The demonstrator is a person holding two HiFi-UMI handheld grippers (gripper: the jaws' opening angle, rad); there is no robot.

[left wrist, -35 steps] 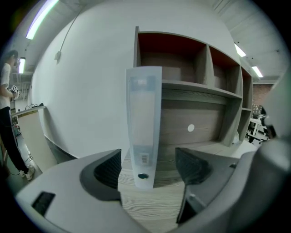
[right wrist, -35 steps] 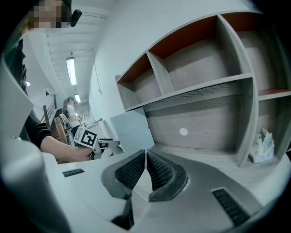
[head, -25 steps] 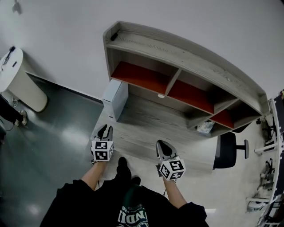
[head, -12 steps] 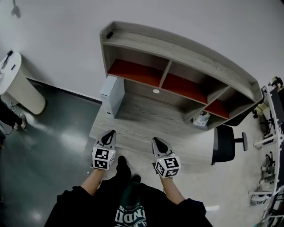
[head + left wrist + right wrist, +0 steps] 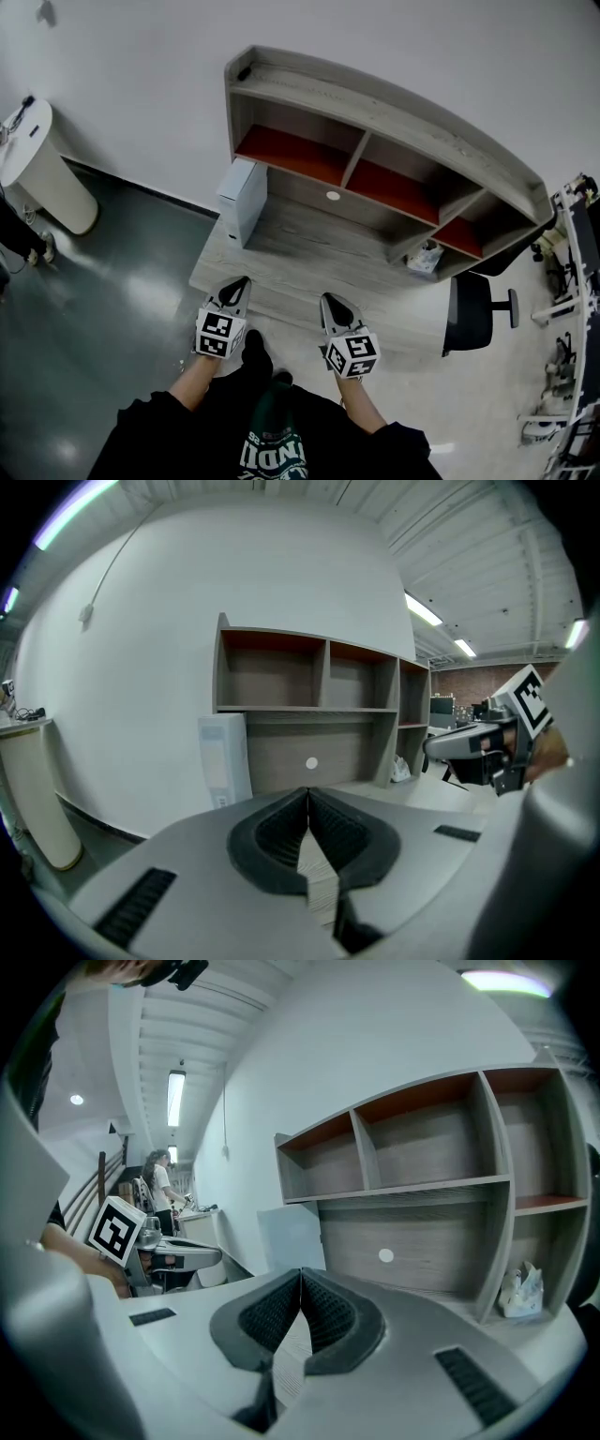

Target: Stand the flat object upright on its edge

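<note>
Left gripper (image 5: 239,285) and right gripper (image 5: 331,304) closed, empty — white flat box (image 5: 242,197) stands upright far-left on the desk (image 5: 309,251), nearer the left

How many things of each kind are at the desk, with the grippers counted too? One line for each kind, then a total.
white box: 1
white bag: 1
round white disc: 1
office chair: 1
grippers: 2 (left gripper, right gripper, both shut)
Total: 6

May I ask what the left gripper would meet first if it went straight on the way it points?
Most likely the desk top, which lies just ahead of the left gripper; depth is unclear, so possibly the back panel behind it.
</note>
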